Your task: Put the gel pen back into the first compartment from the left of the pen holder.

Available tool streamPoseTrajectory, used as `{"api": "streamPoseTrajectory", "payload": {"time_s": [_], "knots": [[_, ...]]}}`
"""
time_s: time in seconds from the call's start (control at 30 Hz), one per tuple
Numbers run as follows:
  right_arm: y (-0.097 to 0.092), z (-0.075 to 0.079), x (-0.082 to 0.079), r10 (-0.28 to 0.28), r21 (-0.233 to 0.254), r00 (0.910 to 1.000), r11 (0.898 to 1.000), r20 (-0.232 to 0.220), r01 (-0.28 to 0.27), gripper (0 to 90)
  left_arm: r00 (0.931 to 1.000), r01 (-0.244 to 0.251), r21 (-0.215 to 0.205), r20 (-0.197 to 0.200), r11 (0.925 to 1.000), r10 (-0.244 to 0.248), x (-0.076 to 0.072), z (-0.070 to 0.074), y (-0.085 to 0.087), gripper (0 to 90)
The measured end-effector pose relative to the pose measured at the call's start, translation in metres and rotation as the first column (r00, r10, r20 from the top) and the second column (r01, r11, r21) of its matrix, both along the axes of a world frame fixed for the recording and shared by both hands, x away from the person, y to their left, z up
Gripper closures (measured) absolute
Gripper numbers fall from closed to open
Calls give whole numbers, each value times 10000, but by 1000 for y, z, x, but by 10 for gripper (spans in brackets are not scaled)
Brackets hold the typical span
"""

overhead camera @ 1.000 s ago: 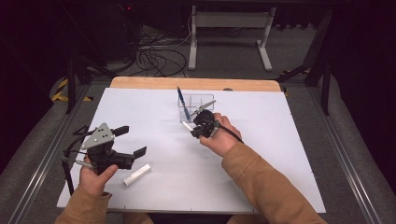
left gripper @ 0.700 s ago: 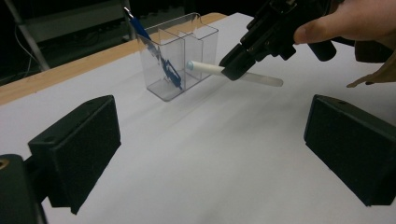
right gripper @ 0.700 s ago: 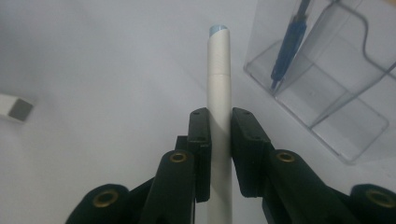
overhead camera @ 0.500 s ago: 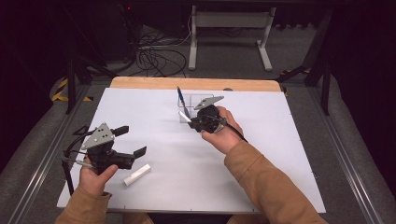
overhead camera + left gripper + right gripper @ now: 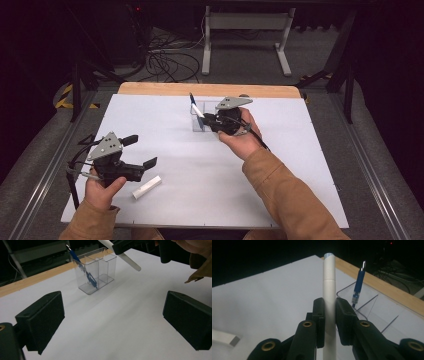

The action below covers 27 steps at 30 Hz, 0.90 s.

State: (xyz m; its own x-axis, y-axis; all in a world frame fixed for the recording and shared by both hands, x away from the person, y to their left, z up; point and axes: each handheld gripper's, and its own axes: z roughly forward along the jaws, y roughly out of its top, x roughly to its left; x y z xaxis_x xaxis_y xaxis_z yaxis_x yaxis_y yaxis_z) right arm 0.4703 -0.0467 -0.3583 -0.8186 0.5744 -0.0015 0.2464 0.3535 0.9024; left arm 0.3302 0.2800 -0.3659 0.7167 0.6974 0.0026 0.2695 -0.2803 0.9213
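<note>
The right claw [image 5: 329, 322] is clamped tight and raised, while the left claw [image 5: 142, 152] gapes wide, low.

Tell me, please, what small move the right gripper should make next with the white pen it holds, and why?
Probably tip the white pen upright over the clear plastic two-compartment holder and lower it in. The right gripper is shut on the pen just beside the holder, whose one compartment holds a blue pen while the other looks empty. The left gripper is open and apart.
</note>
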Motion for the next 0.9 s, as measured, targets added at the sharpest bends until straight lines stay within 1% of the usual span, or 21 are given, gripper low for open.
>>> {"api": "streamPoseTrajectory", "payload": {"time_s": [0.07,0.2,0.27,0.33,0.4,0.47,0.53,0.6,0.63,0.73,0.77,0.8,0.83,0.87,0.9], "knots": [[-1,1,1,-76,292,10000,9995,52,75,789,10000,-10,-69,-48,10000,10,0,0,0,44],[-3,3,4,-247,786,9995,9966,209,229,789,10000,-25,-71,-35,10000,25,0,0,0,44],[-4,4,6,-341,1024,9988,9943,341,304,789,10000,-11,63,85,10000,10,0,0,1,44],[-5,4,7,-365,1190,9983,9924,456,308,789,10000,-9,-21,1,10000,9,0,0,0,45],[-5,4,8,-444,1322,9963,9906,734,344,789,10000,-25,-51,-41,10000,25,0,0,0,45],[-5,4,10,-486,1396,9945,9896,927,353,789,10000,-14,101,77,9999,13,0,0,1,45],[-6,5,11,-543,1492,9933,9880,1024,387,789,10000,-17,90,75,10000,16,0,0,1,46],[-6,4,14,-659,1603,9911,9859,1153,470,789,10000,-20,-16,-4,10000,20,0,0,0,45],[-6,4,15,-728,1666,9899,9846,1215,520,789,10000,-9,97,82,10000,8,1,0,1,46],[-7,4,18,-880,1839,9885,9808,1227,645,788,10000,-1,82,62,10000,1,1,0,0,45],[-7,3,20,-969,1895,9862,9794,1345,704,788,10000,-11,63,71,10000,10,1,0,0,46],[-7,3,21,-1035,1953,9853,9778,1359,758,788,10000,-16,-35,-30,10000,16,0,-1,-1,46],[-7,3,23,-1129,1973,9834,9768,1420,837,788,10000,-9,-15,-28,10000,9,0,-1,0,46],[-6,3,24,-1193,2092,9821,9740,1461,872,788,10000,-23,-21,-20,10000,23,0,-1,0,46],[-6,2,26,-1276,2164,9808,9718,1472,940,788,10000,-12,55,51,10000,12,1,0,0,46]]}}
